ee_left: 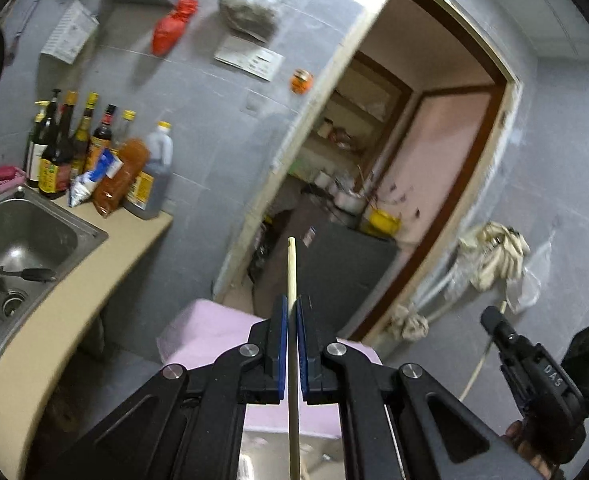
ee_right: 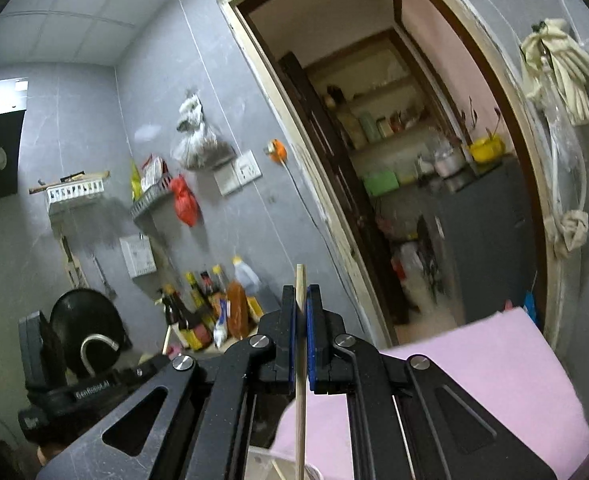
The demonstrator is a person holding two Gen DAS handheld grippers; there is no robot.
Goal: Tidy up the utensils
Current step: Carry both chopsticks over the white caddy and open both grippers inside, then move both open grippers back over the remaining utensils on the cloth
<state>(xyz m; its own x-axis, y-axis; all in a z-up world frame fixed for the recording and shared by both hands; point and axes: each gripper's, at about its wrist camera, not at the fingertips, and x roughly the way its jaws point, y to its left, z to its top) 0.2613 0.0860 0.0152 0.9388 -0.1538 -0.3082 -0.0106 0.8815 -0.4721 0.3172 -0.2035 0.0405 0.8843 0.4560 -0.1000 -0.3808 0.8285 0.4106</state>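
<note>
While both grippers point toward the doorway (ee_left: 394, 168), left gripper (ee_left: 292, 344) fingers clamped on a chopstick (ee_left: 291, 272) pointing to 12 o'clock, right gripper (ee_right: 302, 340) fingers clamped on another chopstick (ee_right: 300, 284), table edge (ee_left: 94, 280) at 9 o'clock, open air ahead.

1. Left hand-held gripper (ee_left: 292, 312): matte black linkage arms, round silver screws, blue pads (ee_left: 281, 344) on the fingers.
2. Right hand-held gripper (ee_right: 301, 300): same black build, silver screws, blue pads (ee_right: 311, 344).
3. White lettering is seen on each black body.
</note>
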